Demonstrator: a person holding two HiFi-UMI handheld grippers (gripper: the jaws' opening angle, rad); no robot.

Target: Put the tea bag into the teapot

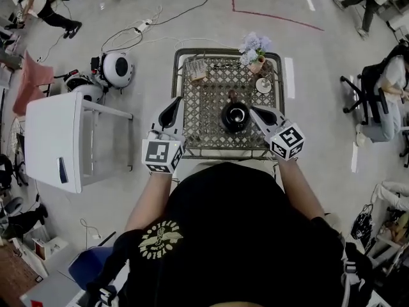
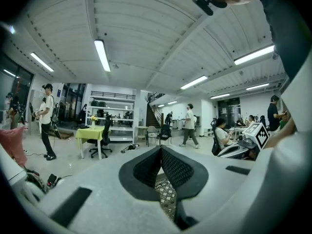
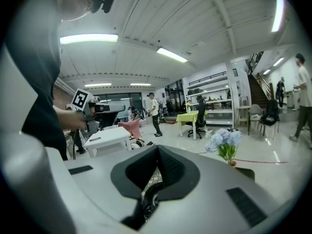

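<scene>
The black teapot (image 1: pixel 235 117) stands on the lattice-topped table (image 1: pixel 208 101), near its front edge, with its top open. My right gripper (image 1: pixel 253 110) hangs just right of the teapot, shut with nothing between its jaws (image 3: pixel 157 148); the teapot's dark rim (image 3: pixel 147 204) shows below them. My left gripper (image 1: pixel 176 101) is over the table's left edge, well left of the teapot, also shut and empty (image 2: pixel 161 148). A small tan holder (image 1: pixel 197 70) sits at the table's back left. I cannot make out a tea bag.
A pot of pale blue flowers (image 1: pixel 254 48) and a white saucer (image 1: pixel 263 86) stand at the table's back right. A white side table (image 1: pixel 54 139) is to the left, with a round white device (image 1: pixel 117 69) and cables on the floor. People sit on chairs at the right.
</scene>
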